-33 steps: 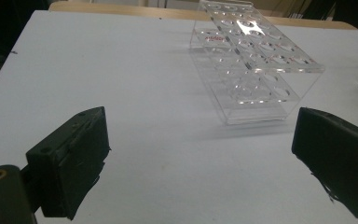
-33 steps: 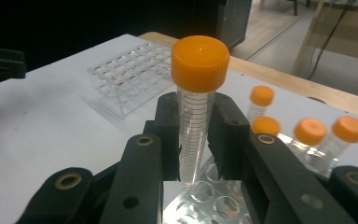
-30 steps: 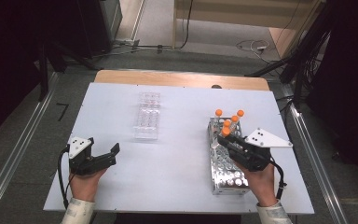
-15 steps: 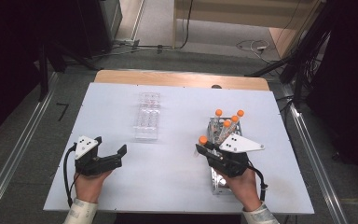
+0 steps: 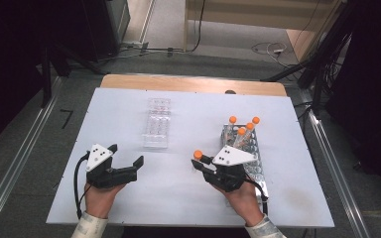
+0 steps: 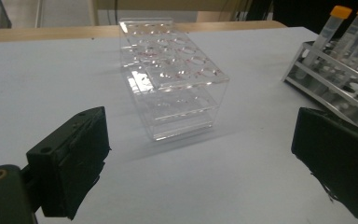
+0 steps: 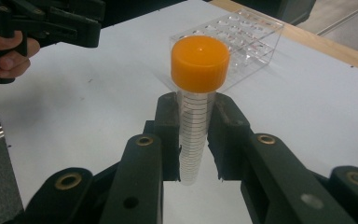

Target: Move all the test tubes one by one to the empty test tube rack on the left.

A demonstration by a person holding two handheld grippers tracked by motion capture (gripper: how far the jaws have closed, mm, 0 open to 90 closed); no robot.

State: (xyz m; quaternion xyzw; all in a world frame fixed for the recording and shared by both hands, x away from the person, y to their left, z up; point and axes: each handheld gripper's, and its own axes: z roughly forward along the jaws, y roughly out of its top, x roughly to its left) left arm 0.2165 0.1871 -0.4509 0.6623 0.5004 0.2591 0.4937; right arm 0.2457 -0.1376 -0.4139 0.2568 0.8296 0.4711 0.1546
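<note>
Nearest, right tongs (image 7: 196, 140) clamp one orange-capped tube (image 7: 197, 100) upright above the tabletop (image 5: 178, 198); left tongs (image 5: 129, 167) gape empty. Beyond, three tubes (image 5: 243, 130) wait in the metal rack (image 5: 255, 166). Farther, the clear rack (image 5: 157, 129) holds none (likely the destination): transfer barely begun.

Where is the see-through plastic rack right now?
In the high view the clear rack stands on the white table, left of the metal rack and beyond the left gripper.

Left hand-held gripper (image 5: 129, 171) low over table, jaws spread wide; right hand-held gripper (image 5: 202, 161) jaws clamped, raised slightly.
</note>
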